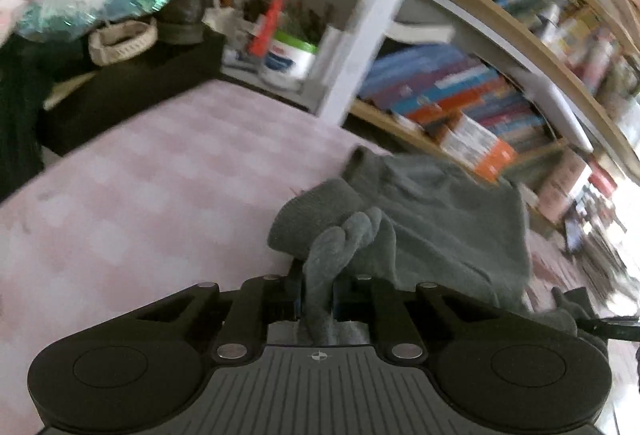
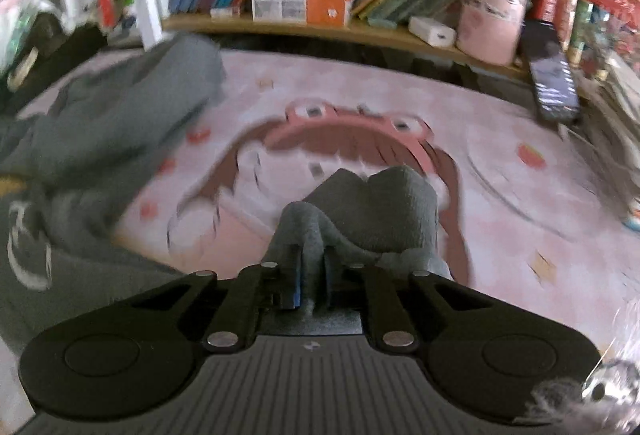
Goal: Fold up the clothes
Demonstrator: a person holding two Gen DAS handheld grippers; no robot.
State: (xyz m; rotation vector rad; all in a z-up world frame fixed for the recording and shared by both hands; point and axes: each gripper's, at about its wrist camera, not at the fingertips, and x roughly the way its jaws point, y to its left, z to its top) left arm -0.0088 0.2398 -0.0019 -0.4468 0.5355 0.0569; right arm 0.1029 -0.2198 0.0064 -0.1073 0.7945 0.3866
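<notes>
Mid-fold: left claw (image 1: 316, 295) & right claw (image 2: 312, 283) each pinching a bunch of the grey sweatshirt (image 1: 440, 219) above pink mat (image 1: 160, 195); next prob needs carrying both edges across evenly

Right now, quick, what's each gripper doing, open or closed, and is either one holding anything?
Left gripper: closed, pinching a bunch of the grey garment.
Right gripper: closed, pinching another fold of the same grey garment.

Grey fleece garment (image 1: 440, 211) (rumpled, bunched) across pink patterned cover (image 1: 160, 195)
</notes>
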